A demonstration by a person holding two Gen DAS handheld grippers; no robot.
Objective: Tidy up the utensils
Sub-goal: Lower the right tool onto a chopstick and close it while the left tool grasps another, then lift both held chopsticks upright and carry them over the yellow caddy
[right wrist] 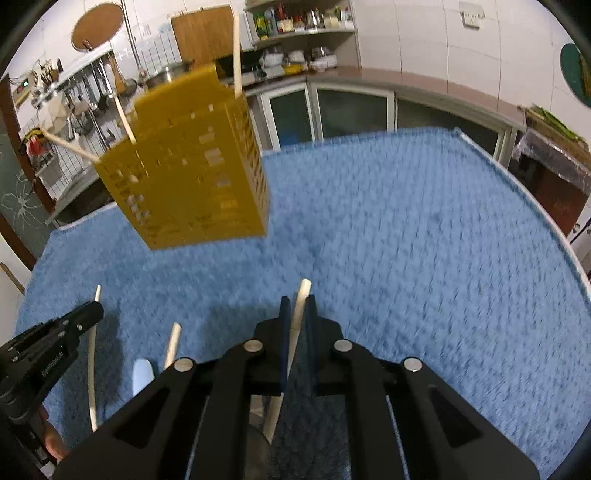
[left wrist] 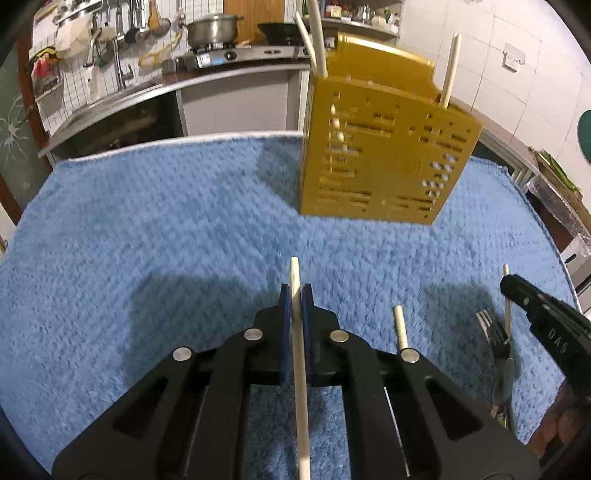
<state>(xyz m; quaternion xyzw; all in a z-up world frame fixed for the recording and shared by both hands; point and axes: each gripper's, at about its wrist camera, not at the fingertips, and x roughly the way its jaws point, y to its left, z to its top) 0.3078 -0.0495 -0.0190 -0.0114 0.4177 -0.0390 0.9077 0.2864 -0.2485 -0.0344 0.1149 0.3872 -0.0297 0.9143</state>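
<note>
A gold perforated utensil holder (left wrist: 380, 147) stands on the blue towel (left wrist: 166, 221), with pale chopsticks (left wrist: 318, 40) sticking out of it. It also shows in the right wrist view (right wrist: 188, 173). My left gripper (left wrist: 295, 295) is shut on a pale chopstick (left wrist: 300, 369), well short of the holder. My right gripper (right wrist: 297, 306) is shut on a pale utensil handle (right wrist: 295, 325). The right gripper shows at the right edge of the left view (left wrist: 543, 317), above a metal fork (left wrist: 495, 332). The left gripper shows in the right view (right wrist: 55, 339).
A loose chopstick (left wrist: 400, 328) lies on the towel between the grippers, also in the right view (right wrist: 171, 343). A white spoon bowl (right wrist: 142, 373) lies beside it. A kitchen counter with a sink, stove and pot (left wrist: 210, 27) runs behind the table.
</note>
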